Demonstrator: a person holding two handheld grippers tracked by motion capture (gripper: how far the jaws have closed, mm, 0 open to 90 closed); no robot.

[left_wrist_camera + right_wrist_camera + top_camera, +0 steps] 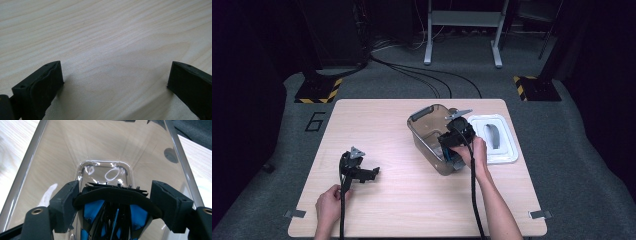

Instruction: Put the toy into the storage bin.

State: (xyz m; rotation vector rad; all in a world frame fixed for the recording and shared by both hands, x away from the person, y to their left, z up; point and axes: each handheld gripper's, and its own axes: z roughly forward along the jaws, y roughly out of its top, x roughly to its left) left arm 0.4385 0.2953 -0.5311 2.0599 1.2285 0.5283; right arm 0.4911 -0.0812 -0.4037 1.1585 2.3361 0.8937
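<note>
One clear container [429,131], one white lid [493,138], two grippers.

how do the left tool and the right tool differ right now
The left tool rests on bare table, jaws wide apart with nothing between them. The right tool is inside the clear container, with a black and blue thing between its jaws; whether the pads press it is unclear. A hand holds each.

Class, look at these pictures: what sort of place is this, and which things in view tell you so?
Probably a lab or recording studio, not a home: a lone wooden table on grey carpet, black stands with hazard-striped bases, loose cables across the floor, and dark surroundings.
</note>
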